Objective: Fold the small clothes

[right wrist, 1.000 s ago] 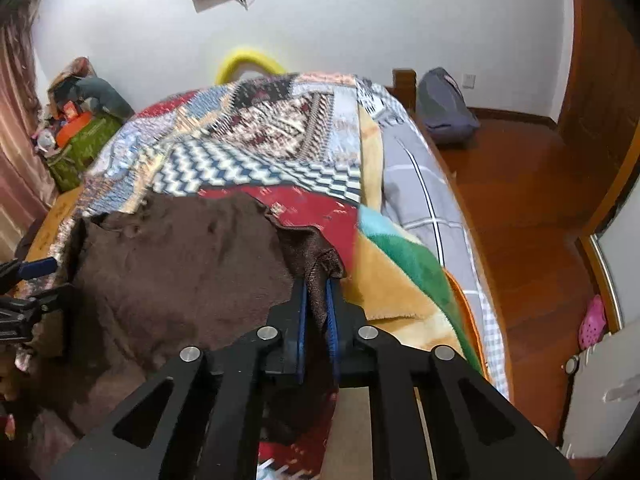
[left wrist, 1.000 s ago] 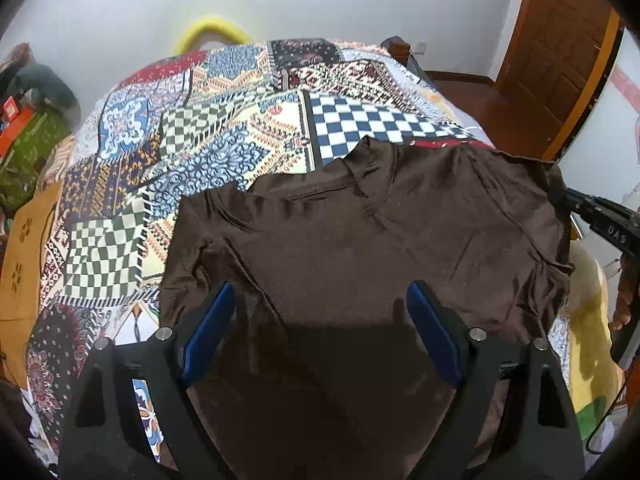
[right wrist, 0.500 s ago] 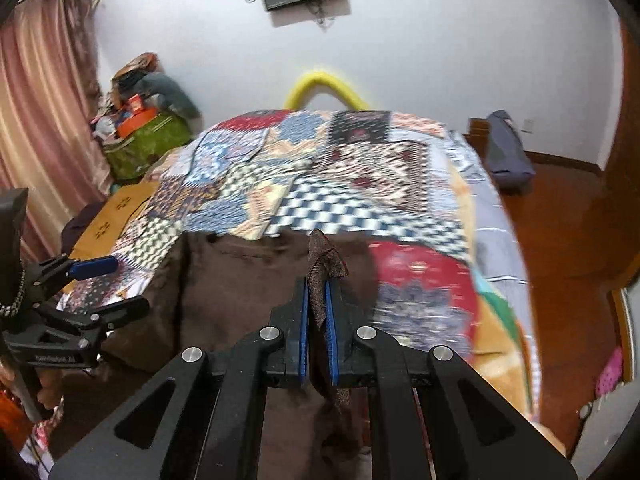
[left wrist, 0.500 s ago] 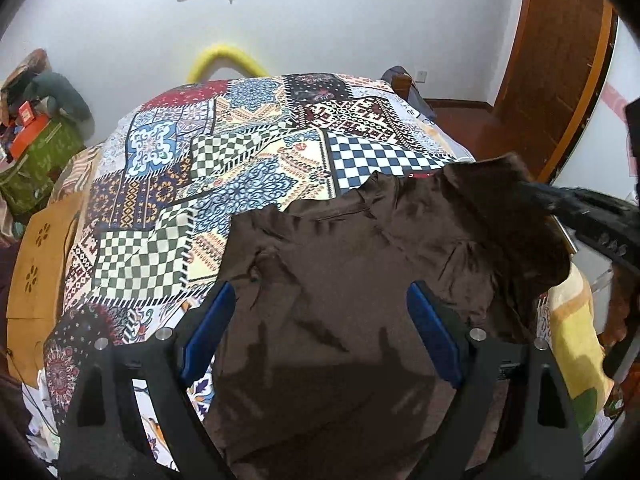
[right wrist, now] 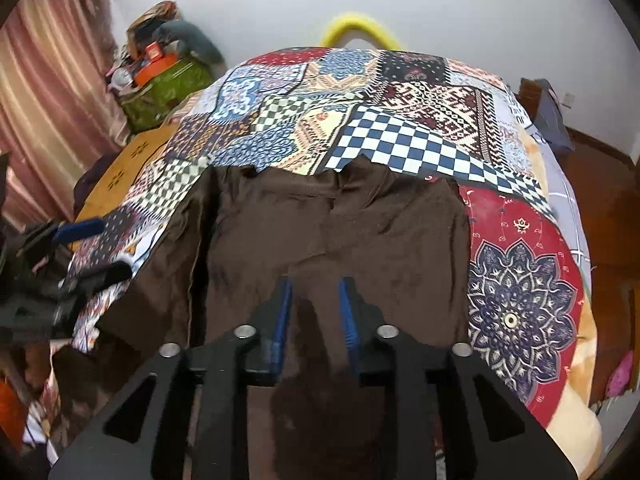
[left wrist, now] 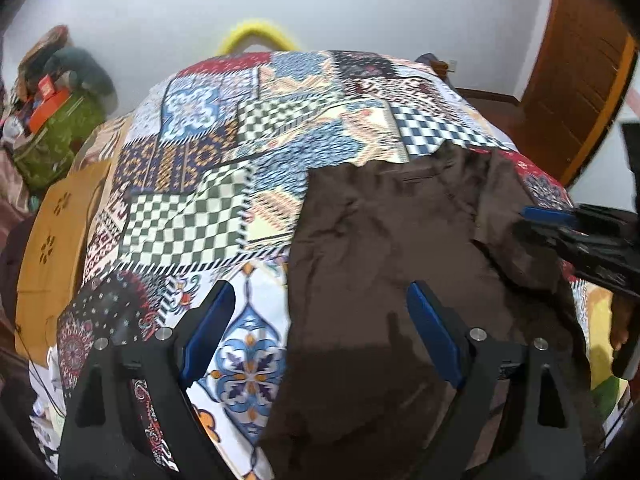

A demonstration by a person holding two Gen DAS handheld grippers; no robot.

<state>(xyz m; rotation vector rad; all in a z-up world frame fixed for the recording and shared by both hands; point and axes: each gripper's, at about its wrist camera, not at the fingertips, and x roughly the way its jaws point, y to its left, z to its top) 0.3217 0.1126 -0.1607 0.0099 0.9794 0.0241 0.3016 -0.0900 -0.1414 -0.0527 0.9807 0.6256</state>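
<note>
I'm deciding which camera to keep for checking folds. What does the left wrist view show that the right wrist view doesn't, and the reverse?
Only the left wrist view: the wooden door and the white-and-blue floral patch between the open left gripper.

Only the right wrist view: the pink curtain and the red mandala patch; the right gripper, its jaws just opening, nothing pinched between them.

Both: the brown shirt on the patchwork bedspread, and the yellow arch.
</note>
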